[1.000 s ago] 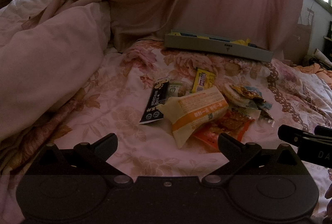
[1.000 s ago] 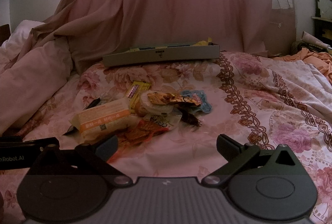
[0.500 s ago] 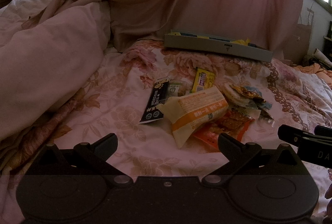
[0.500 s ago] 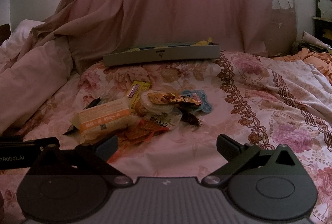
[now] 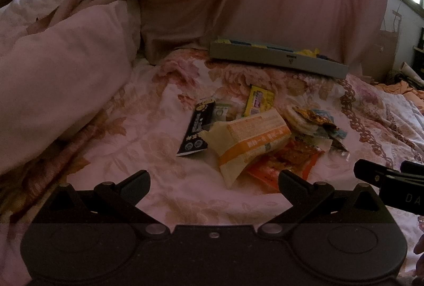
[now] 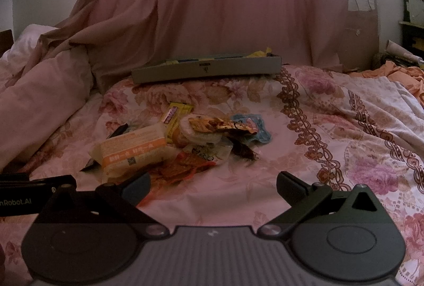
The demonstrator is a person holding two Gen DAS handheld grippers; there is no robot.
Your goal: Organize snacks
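A pile of snack packets lies on the floral bedspread: a cream-and-orange packet (image 5: 251, 137) (image 6: 132, 148), a black packet (image 5: 197, 130), a yellow packet (image 5: 258, 100) (image 6: 176, 116), an orange-red packet (image 5: 288, 161) (image 6: 182, 166), a blue packet (image 6: 255, 128). A shallow grey box (image 5: 278, 59) (image 6: 206, 69) with yellow items stands behind them. My left gripper (image 5: 213, 183) is open and empty, just short of the pile. My right gripper (image 6: 213, 183) is open and empty, near the pile's right front.
A bunched pink duvet (image 5: 58, 89) rises on the left. A pink draped sheet (image 6: 217, 2) hangs behind the box. Orange cloth (image 6: 402, 73) lies far right. The bedspread (image 6: 344, 132) extends to the right of the pile.
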